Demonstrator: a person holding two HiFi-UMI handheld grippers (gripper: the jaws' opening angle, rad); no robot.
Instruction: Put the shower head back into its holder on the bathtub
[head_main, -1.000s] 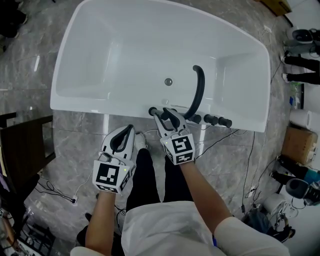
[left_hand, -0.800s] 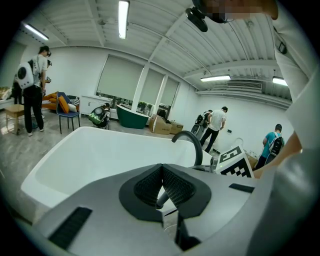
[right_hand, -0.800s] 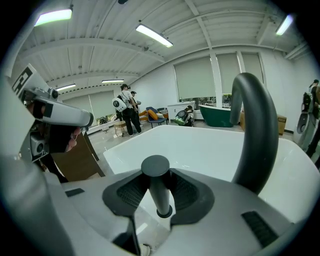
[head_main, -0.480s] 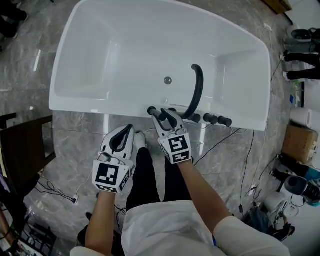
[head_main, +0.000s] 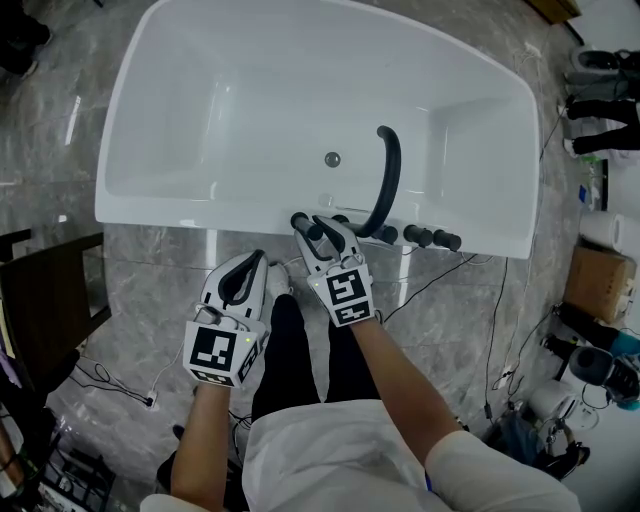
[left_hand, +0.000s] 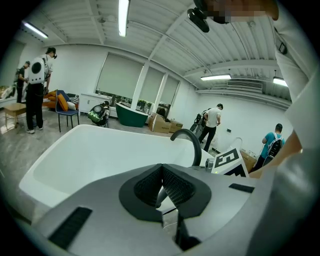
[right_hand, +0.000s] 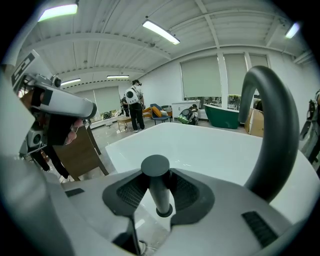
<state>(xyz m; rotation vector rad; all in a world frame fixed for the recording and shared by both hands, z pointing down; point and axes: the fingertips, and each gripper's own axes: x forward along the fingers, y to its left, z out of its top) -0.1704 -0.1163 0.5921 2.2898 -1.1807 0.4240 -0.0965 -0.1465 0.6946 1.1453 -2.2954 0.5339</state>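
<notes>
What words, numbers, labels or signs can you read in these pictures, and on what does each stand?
None can be read in any view.
Left marker cube on the left gripper: a black-and-white square pattern, no letters.
Right marker cube on the right gripper: pattern only.
Shower head: plain black, no marking seen.
Cardboard box: any print too small to read.

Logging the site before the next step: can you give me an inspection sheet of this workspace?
Surface: white bathtub, rim carrying a black spout and knobs.
Job's things: shower head upright at the near rim; holder not made out.
Clutter: nothing seen in the bathtub.
Tools: right tool shut on the shower head; left tool shut, empty, off the bathtub.
Cables: black cable on the floor beside the bathtub.
Surroundings: stone-look floor, cardboard box at right, dark wooden furniture at left.
</notes>
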